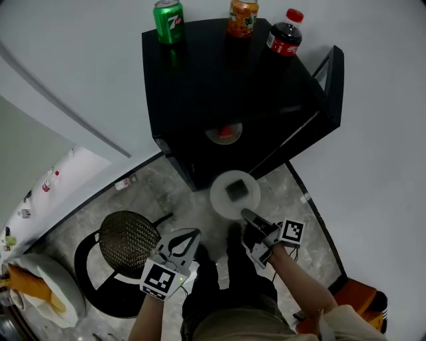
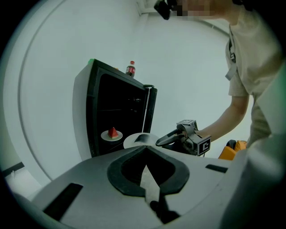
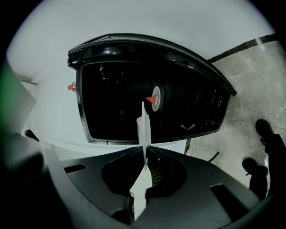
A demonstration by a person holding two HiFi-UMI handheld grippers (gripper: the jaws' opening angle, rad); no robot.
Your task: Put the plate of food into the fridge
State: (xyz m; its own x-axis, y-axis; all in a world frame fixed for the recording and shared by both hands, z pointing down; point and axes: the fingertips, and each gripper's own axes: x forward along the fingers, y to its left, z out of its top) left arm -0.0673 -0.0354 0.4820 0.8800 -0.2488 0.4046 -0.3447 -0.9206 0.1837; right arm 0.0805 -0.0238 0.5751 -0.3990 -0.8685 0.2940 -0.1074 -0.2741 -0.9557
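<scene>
A white plate (image 1: 234, 193) carrying a dark piece of food hangs in front of the open black fridge (image 1: 200, 73). My right gripper (image 1: 246, 214) is shut on the plate's near rim. The right gripper view shows this plate (image 3: 144, 127) edge-on, clamped in my right gripper (image 3: 145, 150). Inside the fridge stands another plate with a red wedge of food (image 1: 226, 134), which also shows in the right gripper view (image 3: 154, 99) and the left gripper view (image 2: 111, 134). My left gripper (image 1: 190, 233) hangs lower left, shut and empty; its closed tips (image 2: 144, 148) point at the held plate (image 2: 139, 139).
On the fridge top stand a green can (image 1: 168, 21), an orange can (image 1: 242, 16) and a cola bottle (image 1: 285, 32). The fridge door (image 1: 331, 78) swings open to the right. A black round mesh stool (image 1: 128, 241) stands at the lower left, and an orange object (image 1: 363, 301) lies at the lower right.
</scene>
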